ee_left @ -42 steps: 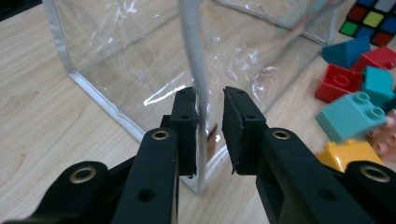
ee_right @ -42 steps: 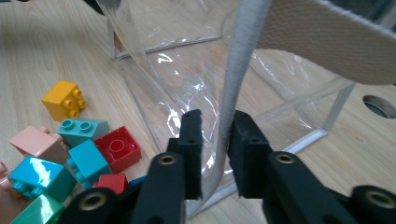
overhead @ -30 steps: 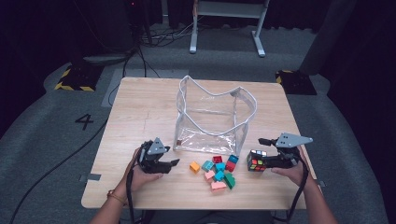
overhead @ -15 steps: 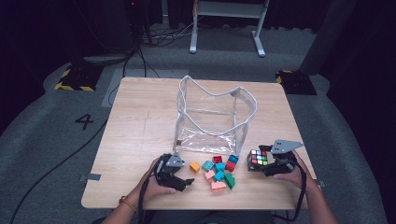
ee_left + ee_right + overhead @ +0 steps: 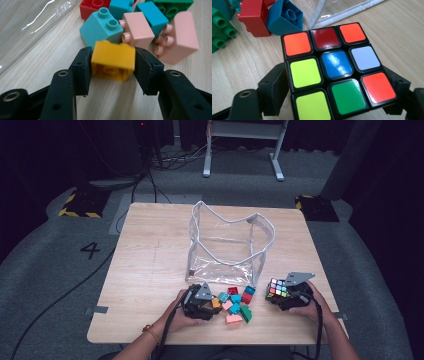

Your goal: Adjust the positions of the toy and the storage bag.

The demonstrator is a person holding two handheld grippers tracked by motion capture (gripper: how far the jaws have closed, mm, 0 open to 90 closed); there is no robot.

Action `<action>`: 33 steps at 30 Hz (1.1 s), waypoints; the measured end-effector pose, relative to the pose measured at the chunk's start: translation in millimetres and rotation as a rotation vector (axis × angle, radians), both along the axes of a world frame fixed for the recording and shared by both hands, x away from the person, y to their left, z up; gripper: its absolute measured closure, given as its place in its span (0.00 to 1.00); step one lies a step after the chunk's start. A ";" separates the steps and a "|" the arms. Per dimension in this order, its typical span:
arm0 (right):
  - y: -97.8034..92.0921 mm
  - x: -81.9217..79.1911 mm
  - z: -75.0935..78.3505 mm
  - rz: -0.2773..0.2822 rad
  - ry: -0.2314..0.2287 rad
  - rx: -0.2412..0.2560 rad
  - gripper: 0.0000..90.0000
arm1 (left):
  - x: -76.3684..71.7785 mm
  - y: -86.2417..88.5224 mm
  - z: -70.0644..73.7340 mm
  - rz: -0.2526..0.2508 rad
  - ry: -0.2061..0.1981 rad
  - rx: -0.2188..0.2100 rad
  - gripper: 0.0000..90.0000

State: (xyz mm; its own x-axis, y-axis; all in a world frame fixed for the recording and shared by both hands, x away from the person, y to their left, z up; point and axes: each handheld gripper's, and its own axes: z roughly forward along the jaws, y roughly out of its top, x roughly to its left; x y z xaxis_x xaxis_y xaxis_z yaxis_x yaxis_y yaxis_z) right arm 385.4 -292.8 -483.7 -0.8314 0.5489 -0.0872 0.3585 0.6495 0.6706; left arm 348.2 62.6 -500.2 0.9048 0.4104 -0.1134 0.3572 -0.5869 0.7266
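- From the high view, the left gripper (image 5: 212, 302) sits near the table's (image 5: 150, 250) front edge, a bit left of the middle, nose poked into the left side of the pile of toy bricks (image 5: 235, 302). You can barely make out a speck of orange at its tip from up there.
- The left gripper view clears that up: the two black jaws are closed narrow on a yellow brick (image 5: 113, 60), one pad on each side, open underside facing the camera. It looks just off the wood or barely on it, can't really tell which.
- Right behind the yellow brick there's a teal brick (image 5: 100, 28), practically touching it, then two pink bricks (image 5: 137, 30) lying on their sides with studs pointing sideways. A red brick (image 5: 93, 6) and a green brick (image 5: 175, 7) sit at the far end.
- The right gripper (image 5: 287, 295) is near the front right corner of the table, and the high view shows a puzzle cube (image 5: 277, 288) at its tip.
- The right gripper view shows the grip properly: jaws spread wide and clamped on the cube's (image 5: 332, 75) left and right sides, with a scrambled face turned up.
- That same view also catches the white-trimmed bottom edge of the clear plastic bag (image 5: 347, 10) just beyond the cube.
- From above, the bag (image 5: 227, 245) stands open mid-table, right behind the bricks.
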 end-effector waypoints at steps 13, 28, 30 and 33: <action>-9.1 2.3 -6.3 0.002 0.023 0.046 0.37 | -0.4 13.8 -1.1 0.050 0.002 0.049 0.18; -31.3 5.5 29.6 -0.082 -0.046 0.179 0.37 | -5.7 78.2 -2.2 0.116 -0.041 0.105 0.15; -34.5 7.5 38.3 -0.091 -0.064 0.195 0.37 | -6.0 84.1 -2.5 0.121 -0.033 0.102 0.15; -37.9 8.9 49.4 -0.111 -0.086 0.219 0.37 | -5.8 91.6 -2.6 0.133 -0.034 0.102 0.15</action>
State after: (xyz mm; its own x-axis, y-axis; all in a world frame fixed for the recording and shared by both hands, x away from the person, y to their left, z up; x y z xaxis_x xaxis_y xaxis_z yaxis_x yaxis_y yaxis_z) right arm 394.3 -330.7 -434.4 -0.7597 0.6498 -0.0239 0.3552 0.4455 0.8218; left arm 342.4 154.2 -502.8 0.8443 0.5348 -0.0355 0.4133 -0.6076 0.6783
